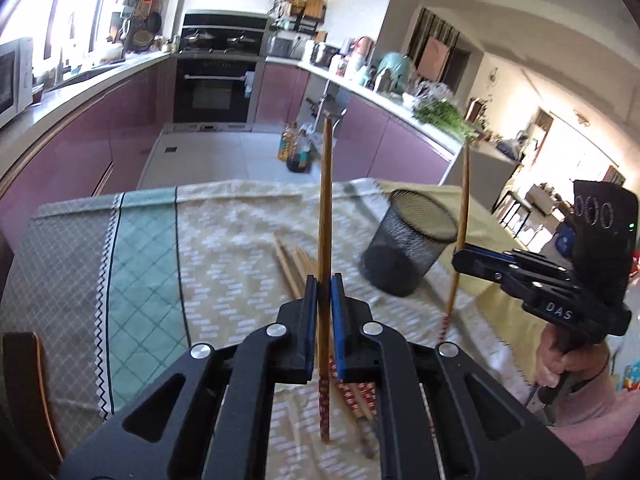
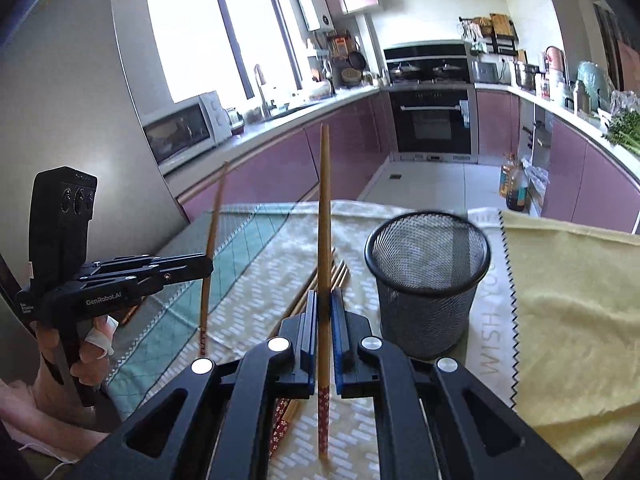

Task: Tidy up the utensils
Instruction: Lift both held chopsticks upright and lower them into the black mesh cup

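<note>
In the left wrist view my left gripper point(image 1: 324, 280) is shut on a wooden chopstick point(image 1: 327, 200) that stands nearly upright, its red patterned end hanging below the jaws. My right gripper point(image 2: 324, 296) grips a second chopstick point(image 2: 324, 220) the same way. Each gripper shows in the other's view: the right gripper point(image 1: 458, 258) at the right edge with its chopstick point(image 1: 463, 200), the left gripper point(image 2: 208, 268) at the left with its chopstick point(image 2: 215, 220). A black mesh cup point(image 2: 428, 280) stands upright just right of my right gripper. Several loose chopsticks point(image 2: 340, 276) lie on the tablecloth below.
The patterned tablecloth point(image 1: 224, 240) covers the table, with a yellow cloth point(image 2: 568, 300) over its right side. A chair back point(image 1: 28, 380) stands at the near left corner. Beyond the table are the tiled floor with bottles point(image 1: 296, 152), purple cabinets and an oven.
</note>
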Action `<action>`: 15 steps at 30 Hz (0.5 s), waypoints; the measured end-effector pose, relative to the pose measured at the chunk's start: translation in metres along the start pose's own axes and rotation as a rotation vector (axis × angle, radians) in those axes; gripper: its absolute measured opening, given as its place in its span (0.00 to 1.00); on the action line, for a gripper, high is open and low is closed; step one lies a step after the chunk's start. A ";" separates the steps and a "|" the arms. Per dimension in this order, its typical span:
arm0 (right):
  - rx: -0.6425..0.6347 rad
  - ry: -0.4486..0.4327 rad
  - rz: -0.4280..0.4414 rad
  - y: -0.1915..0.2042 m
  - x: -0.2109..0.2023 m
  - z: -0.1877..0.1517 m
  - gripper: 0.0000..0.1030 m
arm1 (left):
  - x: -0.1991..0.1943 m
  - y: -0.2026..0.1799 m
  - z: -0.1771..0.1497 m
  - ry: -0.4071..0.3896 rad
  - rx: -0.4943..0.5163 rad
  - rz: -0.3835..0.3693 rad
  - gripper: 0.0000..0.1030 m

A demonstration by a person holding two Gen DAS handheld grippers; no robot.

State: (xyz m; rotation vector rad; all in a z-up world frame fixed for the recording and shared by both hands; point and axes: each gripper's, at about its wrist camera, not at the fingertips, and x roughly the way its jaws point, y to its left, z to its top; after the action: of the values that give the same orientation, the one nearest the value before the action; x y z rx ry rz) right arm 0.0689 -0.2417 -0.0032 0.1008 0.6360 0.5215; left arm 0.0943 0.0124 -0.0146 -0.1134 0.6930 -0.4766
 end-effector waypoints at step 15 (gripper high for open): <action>-0.050 -0.206 -0.020 -0.015 -0.055 0.055 0.05 | -0.029 -0.058 0.077 -0.224 0.072 -0.150 0.07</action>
State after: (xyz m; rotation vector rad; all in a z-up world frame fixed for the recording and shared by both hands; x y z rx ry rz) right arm 0.0703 -0.2780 0.0677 0.0992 0.4222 0.5005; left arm 0.1017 -0.0299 0.0769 -0.1487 0.4491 -0.6219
